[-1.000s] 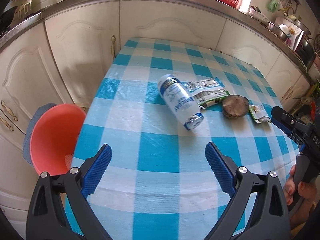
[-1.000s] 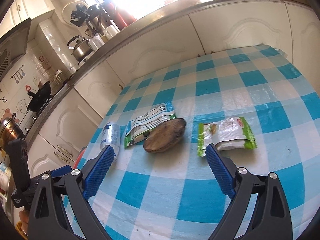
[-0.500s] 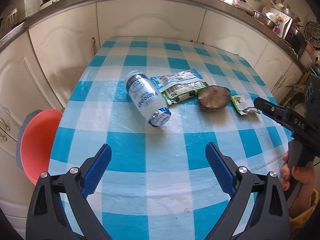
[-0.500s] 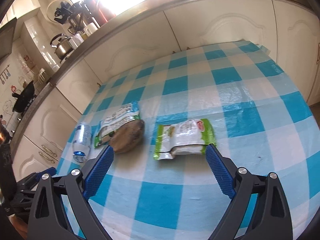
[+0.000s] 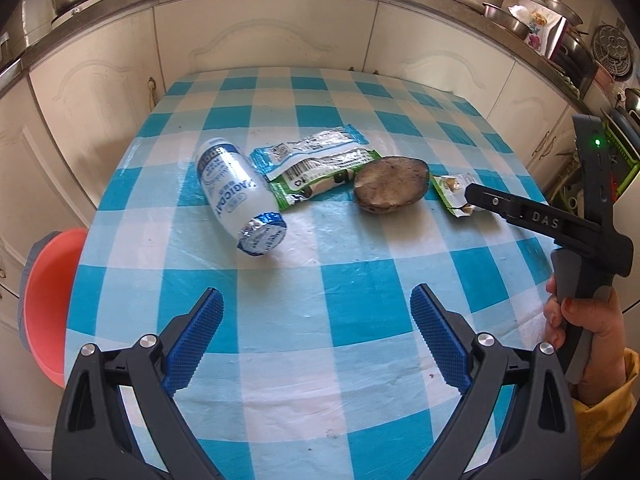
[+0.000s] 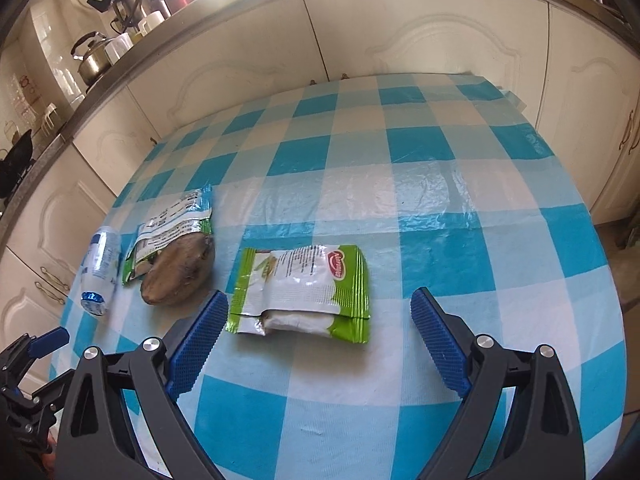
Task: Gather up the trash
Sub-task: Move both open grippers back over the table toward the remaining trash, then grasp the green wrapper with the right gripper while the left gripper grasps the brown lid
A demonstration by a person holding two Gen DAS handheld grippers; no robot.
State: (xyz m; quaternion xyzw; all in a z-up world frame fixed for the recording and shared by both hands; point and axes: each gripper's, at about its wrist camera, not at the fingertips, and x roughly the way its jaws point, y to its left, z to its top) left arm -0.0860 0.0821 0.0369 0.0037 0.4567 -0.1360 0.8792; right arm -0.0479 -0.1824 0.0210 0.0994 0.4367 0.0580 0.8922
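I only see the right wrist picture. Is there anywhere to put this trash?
Observer: Yes. The left wrist view shows a red tub beside the table, off the edge nearest the bottle.
Operator: And the other jaws, are they holding something?
Observer: No. The left gripper is open over bare cloth, short of the bottle, with nothing between its jaws.

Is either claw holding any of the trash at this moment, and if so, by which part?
Nothing is held. The left claw is open over bare checked tablecloth. The right claw, jaws just closing, straddles the green-and-white snack wrapper without pressing it.
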